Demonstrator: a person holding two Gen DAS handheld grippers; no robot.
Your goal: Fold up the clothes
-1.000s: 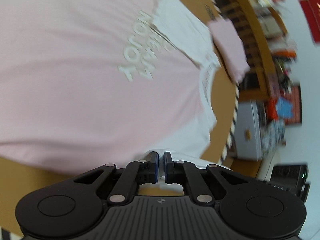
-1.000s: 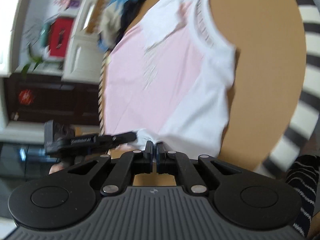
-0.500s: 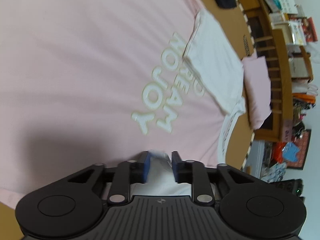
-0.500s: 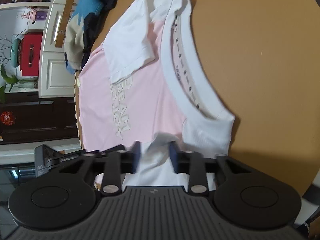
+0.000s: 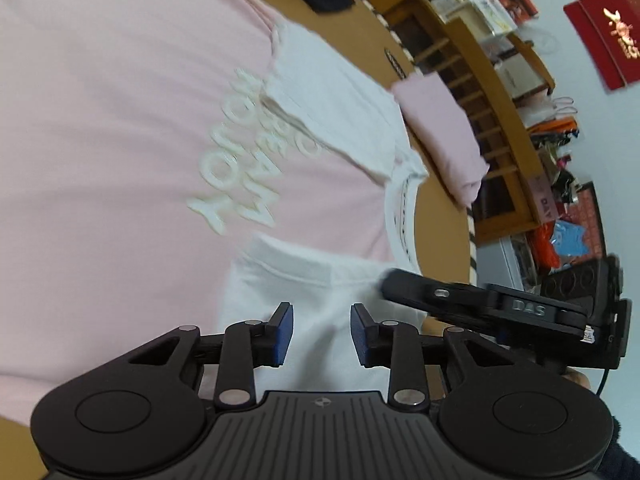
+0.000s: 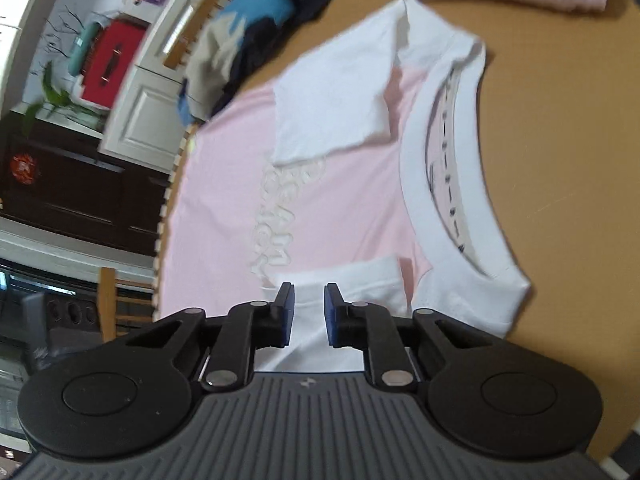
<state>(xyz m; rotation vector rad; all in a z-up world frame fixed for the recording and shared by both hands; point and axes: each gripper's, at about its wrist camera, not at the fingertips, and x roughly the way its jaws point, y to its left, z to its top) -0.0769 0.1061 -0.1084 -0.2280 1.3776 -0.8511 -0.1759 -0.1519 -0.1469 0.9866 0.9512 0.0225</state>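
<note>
While the pink T-shirt (image 5: 120,140) lies spread flat on the brown table (image 6: 560,140), both grippers hang over its near white sleeve (image 5: 312,280), which is folded in across the chest just below the raised lettering (image 5: 244,160). Over that sleeve, the left gripper (image 5: 320,330) has its blue pads standing apart and opening, white cloth showing under the gap but not pinched. Beside it, toward the shirt's white collar (image 6: 440,200), the right gripper (image 6: 308,316) hovers above the same sleeve with a narrower gap that is closing; its pads press on nothing I can see. Across the lettering from the grippers, the far sleeve (image 6: 340,100) is folded in too. Past the collar sits a folded pink garment (image 5: 440,136) at the table's edge, and beyond the shirt's far side a heap of dark and blue clothes (image 6: 256,28).
</note>
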